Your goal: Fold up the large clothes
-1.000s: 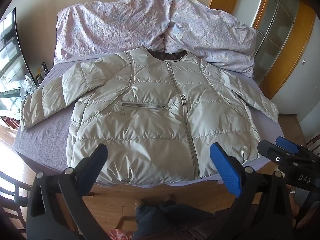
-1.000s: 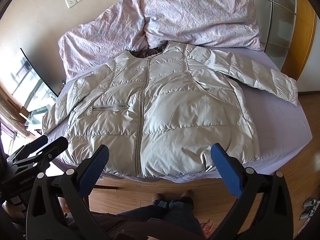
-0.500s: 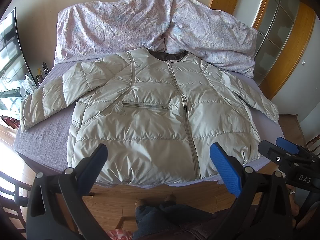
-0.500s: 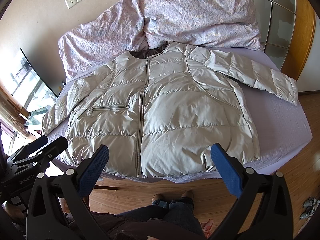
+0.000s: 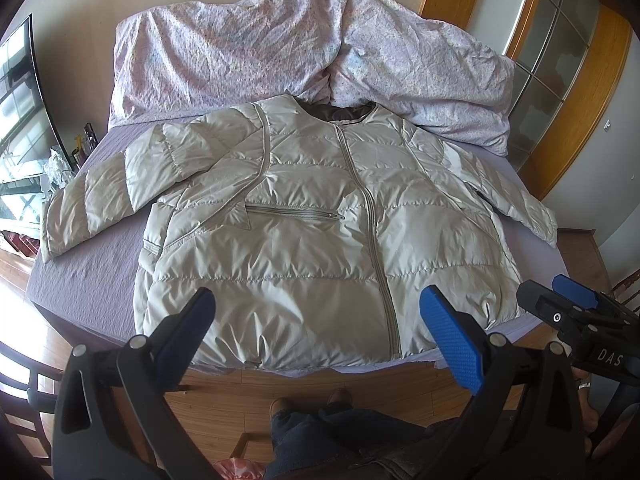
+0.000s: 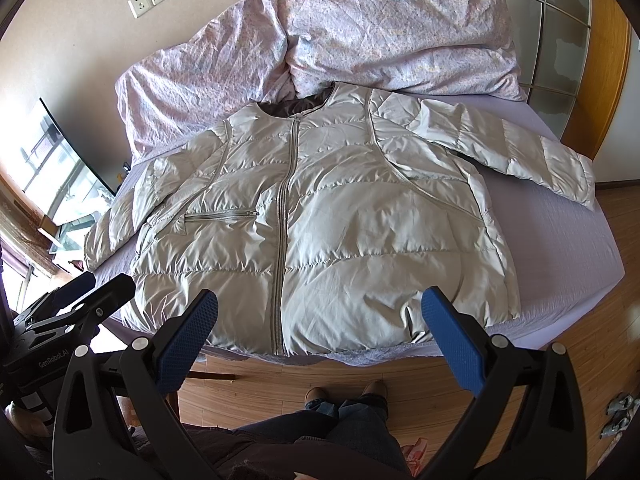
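Note:
A light grey quilted puffer jacket [image 5: 304, 224] lies flat, front up and zipped, on the purple bed [image 5: 92, 256], both sleeves spread out to the sides. It also shows in the right wrist view [image 6: 320, 216]. My left gripper [image 5: 316, 320] is open and empty, held in the air over the jacket's hem at the bed's near edge. My right gripper [image 6: 318, 320] is open and empty in the same place, further right. The right gripper's tips show at the left wrist view's right edge [image 5: 560, 296]. The left gripper's tips show at the right wrist view's left edge [image 6: 92, 292].
A crumpled floral duvet [image 5: 304, 48] is piled along the bed's far side against the wall. A wood-framed glass door [image 5: 560, 60] stands at the right, windows [image 6: 52, 176] at the left. The person's legs and shoes [image 6: 344, 396] stand on the wood floor below the bed's near edge.

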